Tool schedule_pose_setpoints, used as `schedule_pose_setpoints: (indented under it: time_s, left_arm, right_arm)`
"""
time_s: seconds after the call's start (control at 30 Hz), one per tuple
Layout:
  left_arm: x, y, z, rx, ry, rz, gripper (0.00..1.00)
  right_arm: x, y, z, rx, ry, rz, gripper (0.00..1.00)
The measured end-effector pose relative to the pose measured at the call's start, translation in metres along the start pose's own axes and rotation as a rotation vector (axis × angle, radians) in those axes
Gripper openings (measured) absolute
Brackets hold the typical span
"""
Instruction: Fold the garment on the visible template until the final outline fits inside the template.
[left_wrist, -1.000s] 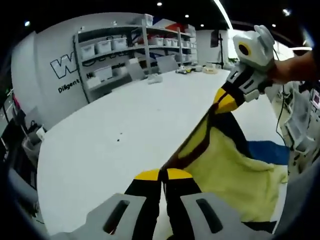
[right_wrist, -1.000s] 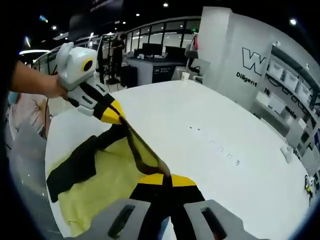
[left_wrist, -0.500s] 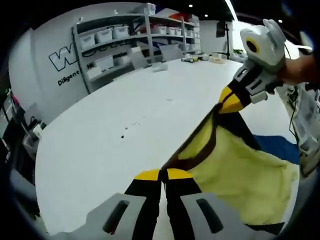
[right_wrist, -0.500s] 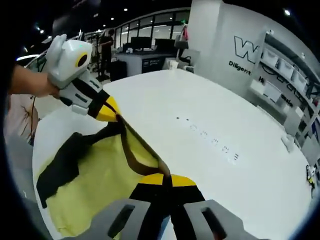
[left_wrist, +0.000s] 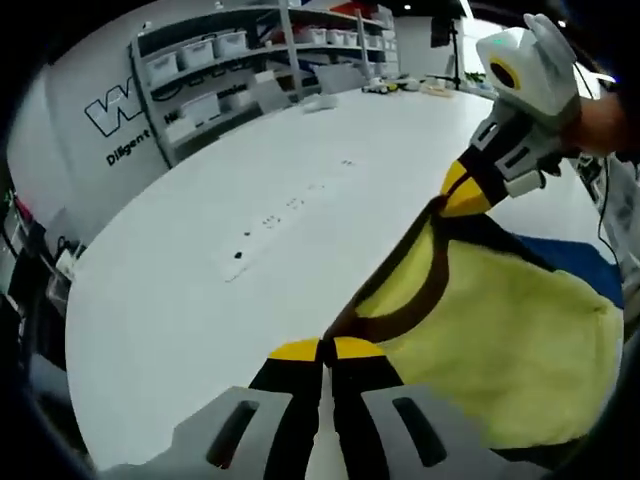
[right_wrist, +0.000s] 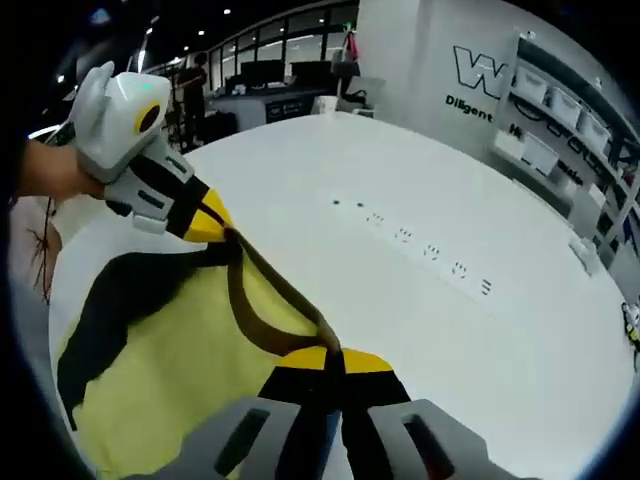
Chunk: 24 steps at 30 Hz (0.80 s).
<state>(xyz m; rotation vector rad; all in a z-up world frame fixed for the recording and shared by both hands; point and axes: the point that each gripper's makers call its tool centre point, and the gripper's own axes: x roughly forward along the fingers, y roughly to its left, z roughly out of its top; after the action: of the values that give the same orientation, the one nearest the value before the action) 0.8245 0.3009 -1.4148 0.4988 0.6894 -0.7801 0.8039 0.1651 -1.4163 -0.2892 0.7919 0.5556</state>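
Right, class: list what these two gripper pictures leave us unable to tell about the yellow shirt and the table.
- Template: the left gripper view shows a blue patch beyond the shirt; its outline is covered by cloth and cut by the picture edge.
- Shirt's lower part: in the right gripper view it runs behind the right gripper and off the bottom.
- Small marks on the table: too small to read.
- Shelf bins: too distant to read.

Garment lies on the near right part of the counter in the left gripper view, its edge stretched between left gripper and right gripper. Row of small marks sits mid-counter; shelving stands beyond the far edge.
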Motion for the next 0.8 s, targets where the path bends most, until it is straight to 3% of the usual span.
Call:
schedule_pose_setpoints:
  time_s: [0.13,0.2,0.3,0.37,0.5,0.63,0.7,0.8]
  left_arm:
    - [0.008,0.001,-0.006,-0.006,0.018,0.006,0.05]
    - [0.010,0.003,-0.008,0.040,0.027,0.027,0.07]
    - [0.011,0.009,-0.010,0.077,0.033,0.065,0.17]
    - [0.008,0.016,-0.012,0.050,0.039,0.095,0.24]
    - [-0.001,0.019,-0.013,0.049,0.029,0.103,0.27]
    - [-0.009,0.020,-0.012,0.030,0.009,0.110,0.32]
    - [-0.011,0.019,-0.011,0.030,0.006,0.112,0.32]
    - [-0.016,0.017,-0.006,0.023,-0.015,0.113,0.33]
  right_arm:
    - [0.009,-0.001,-0.006,0.000,0.023,-0.007,0.00]
    - [0.012,-0.002,-0.008,-0.024,0.030,-0.020,0.00]
    - [0.018,-0.010,-0.012,-0.090,0.047,-0.064,0.00]
    - [0.016,-0.012,-0.012,-0.097,0.044,-0.086,0.05]
    - [0.009,-0.019,-0.006,-0.075,0.006,-0.111,0.13]
    - [-0.001,-0.020,-0.004,-0.020,-0.022,-0.095,0.15]
    - [-0.003,-0.011,-0.006,0.007,-0.030,-0.052,0.19]
    - [-0.010,-0.007,-0.008,-0.024,-0.030,-0.042,0.25]
